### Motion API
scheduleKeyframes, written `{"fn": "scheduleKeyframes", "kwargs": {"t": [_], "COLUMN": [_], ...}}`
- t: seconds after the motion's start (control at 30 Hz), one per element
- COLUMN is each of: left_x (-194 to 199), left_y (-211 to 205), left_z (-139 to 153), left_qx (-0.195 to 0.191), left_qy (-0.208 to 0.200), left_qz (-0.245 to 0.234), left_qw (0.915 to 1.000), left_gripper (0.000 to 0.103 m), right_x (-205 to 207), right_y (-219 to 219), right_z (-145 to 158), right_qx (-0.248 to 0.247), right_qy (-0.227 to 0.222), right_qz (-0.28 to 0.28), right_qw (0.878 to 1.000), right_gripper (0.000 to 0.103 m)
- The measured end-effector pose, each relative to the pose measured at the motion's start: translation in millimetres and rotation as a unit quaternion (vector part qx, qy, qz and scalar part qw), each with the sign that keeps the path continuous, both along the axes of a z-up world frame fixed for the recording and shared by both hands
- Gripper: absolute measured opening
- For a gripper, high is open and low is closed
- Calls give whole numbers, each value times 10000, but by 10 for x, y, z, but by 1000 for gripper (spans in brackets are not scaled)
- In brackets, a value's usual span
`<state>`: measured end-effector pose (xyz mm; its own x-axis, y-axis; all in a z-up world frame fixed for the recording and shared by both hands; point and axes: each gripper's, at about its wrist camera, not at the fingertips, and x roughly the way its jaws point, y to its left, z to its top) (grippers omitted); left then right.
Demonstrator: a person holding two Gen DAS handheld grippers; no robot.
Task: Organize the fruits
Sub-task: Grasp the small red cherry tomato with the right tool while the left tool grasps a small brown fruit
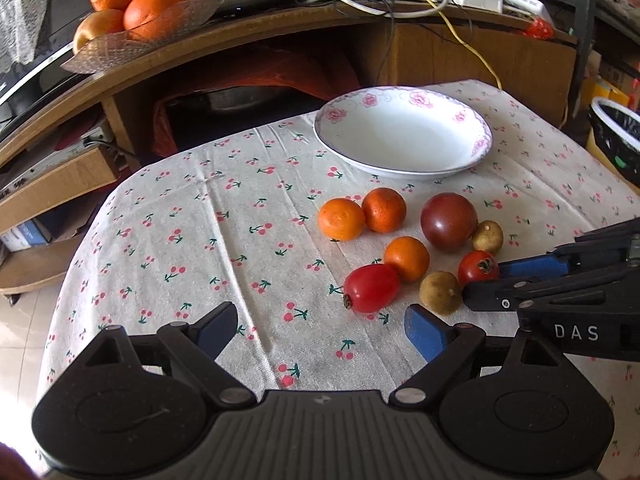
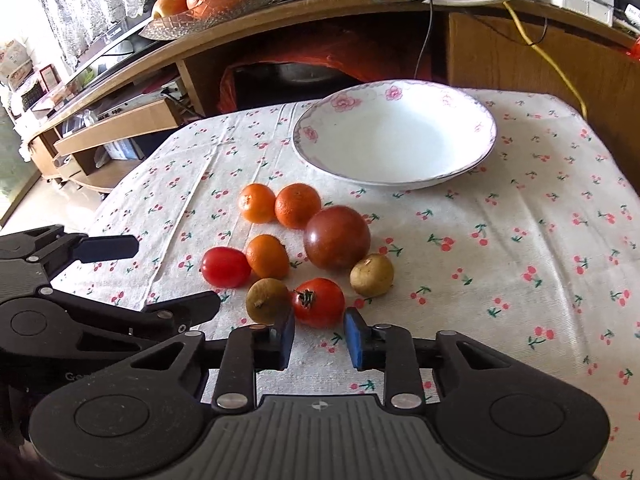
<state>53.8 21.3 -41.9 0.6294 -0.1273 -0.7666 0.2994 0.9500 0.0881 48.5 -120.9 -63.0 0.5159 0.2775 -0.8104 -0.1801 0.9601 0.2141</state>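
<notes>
Small red tomato [image 2: 319, 302] on worktop cloth, just ahead of right tool [image 2: 319, 334], jaws part-open w/ nothing held; likely soft, smooth, light, so pinch sides gently.

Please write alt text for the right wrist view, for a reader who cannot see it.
The open right tongs reach toward a round red tomato among small fruits on a cherry-print tablecloth. Behind them sits an empty floral bowl.
</notes>
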Motion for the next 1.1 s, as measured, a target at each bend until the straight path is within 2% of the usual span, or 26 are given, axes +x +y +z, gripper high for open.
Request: {"fn": "scheduleKeyframes", "kwargs": {"t": [0.3, 0.4, 0.57, 0.63, 0.7, 0.8, 0.9, 1.03, 1.1], "left_x": [48, 8, -32, -15, 3, -1, -16, 20, 45], "left_y": [-5, -16, -60, -92, -143, -197, -190, -188, -164], "left_z": [-18, 2, 14, 3, -23, -23, 34, -5, -5], "left_qx": [-23, -190, -464, -590, -618, -566, -735, -658, -760], "left_qy": [60, 94, 152, 221, 289, 197, 152, 184, 220], "left_qz": [-276, -430, -635, -698, -721, -691, -646, -580, -520], "left_qw": [9996, 9989, 9968, 9956, 9951, 9958, 9951, 9960, 9955], "left_gripper": [96, 94, 83, 71, 65, 65, 62, 63, 63], "right_x": [-13, -29, -70, -74, -81, -98, -113, -124, -126], "right_y": [-39, -72, -104, -131, -154, -188, -255, -291, -282], "right_z": [36, 61, 105, 117, 127, 127, 110, 95, 93], "right_qx": [59, 50, -43, -52, -57, -126, -115, -84, -67], "right_qy": [53, 48, 0, 5, 11, 1, 52, 98, 110], "right_qz": [-21, -72, -100, -139, -173, -217, -314, -372, -363], "right_qw": [10000, 10000, 9999, 9999, 9998, 9997, 9994, 9992, 9993], "right_gripper": [21, 21, 21, 21, 21, 21, 21, 21, 21]}}
